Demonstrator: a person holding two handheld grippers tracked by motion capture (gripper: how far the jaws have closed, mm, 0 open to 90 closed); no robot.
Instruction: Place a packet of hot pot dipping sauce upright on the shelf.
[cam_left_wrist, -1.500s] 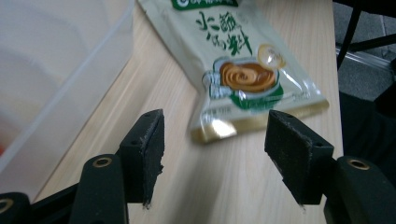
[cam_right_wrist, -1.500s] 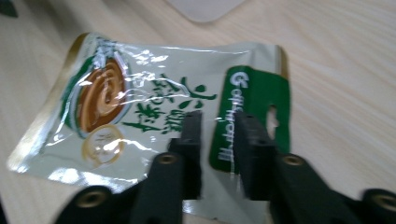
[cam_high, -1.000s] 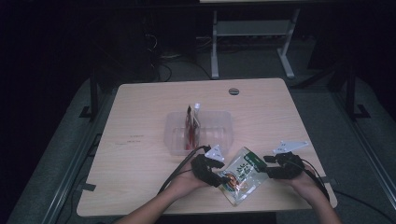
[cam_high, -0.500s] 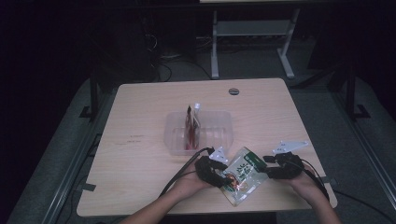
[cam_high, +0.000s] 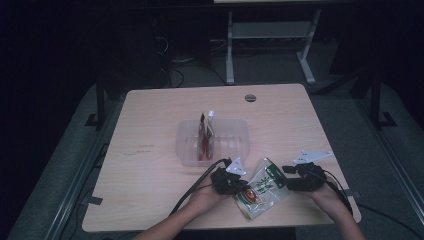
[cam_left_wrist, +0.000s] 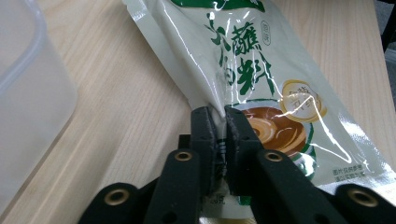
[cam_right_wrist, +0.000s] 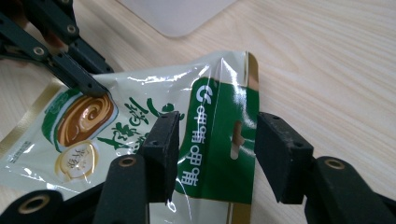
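A green and white snack pouch (cam_high: 261, 187) with a brown swirl picture lies near the table's front edge. My left gripper (cam_high: 239, 187) is shut on the pouch's side edge (cam_left_wrist: 219, 100), pinching the film between its jaws. My right gripper (cam_high: 286, 177) is open, its jaws standing on either side of the pouch's green header (cam_right_wrist: 219, 135) with the hang slot. The left gripper's black jaws (cam_right_wrist: 79, 81) show in the right gripper view, touching the pouch beside the swirl picture.
A clear plastic tub (cam_high: 239, 131) sits at the table's middle with a red and white packet (cam_high: 206, 135) standing upright in it. Its rim (cam_left_wrist: 28, 88) is close to the left of the pouch. A round grommet (cam_high: 250, 97) marks the far table edge.
The pouch and both grippers stay nearly where they were; the left gripper has shifted slightly right along the pouch.
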